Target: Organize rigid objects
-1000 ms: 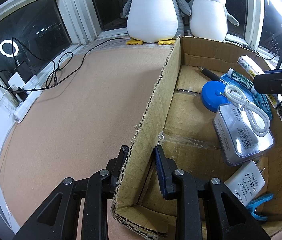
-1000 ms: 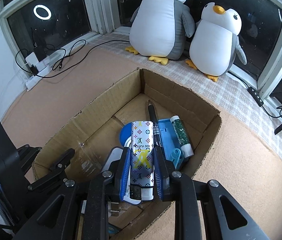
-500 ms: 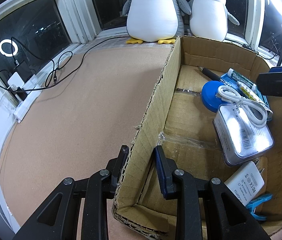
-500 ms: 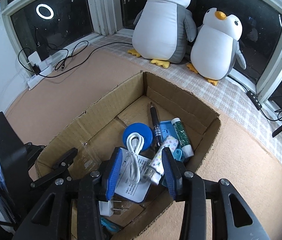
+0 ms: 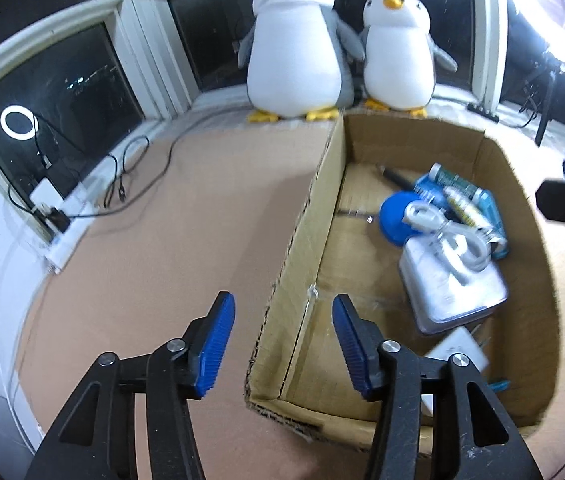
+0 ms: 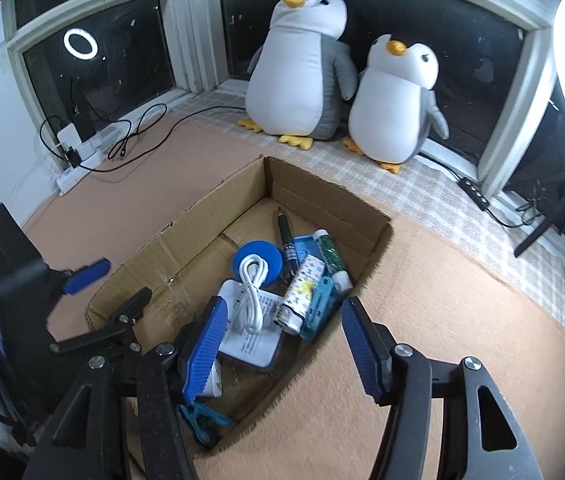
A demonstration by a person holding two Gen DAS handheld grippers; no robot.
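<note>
A cardboard box [image 5: 314, 216] [image 6: 202, 224] sits on the tan floor. My left gripper [image 5: 282, 344] [image 6: 110, 290] straddles its near side wall, one finger on each side; the jaws are opening and the pads stand off the cardboard. My right gripper [image 6: 284, 352] hangs above the box's near corner, jaws opening, nothing between them. Below it the patterned lighter [image 6: 302, 294] [image 5: 462, 208] lies in the box beside a blue peg [image 6: 318, 308], a green tube [image 6: 330, 256], a pen [image 6: 284, 232], a blue disc [image 6: 258, 264] and a white cable [image 6: 252, 292] on a silver case [image 5: 454, 292].
Two plush penguins [image 6: 302, 72] [image 6: 394, 108] stand on the checked sill behind the box. A power strip with black cables [image 6: 82, 152] lies at the left wall. A white charger [image 6: 212, 384] and a teal clip [image 6: 202, 420] rest in the box's near end.
The left gripper has let go of the box wall, opened and lifted. The right gripper has dropped the patterned lighter into the box, opened and pulled up and back.
</note>
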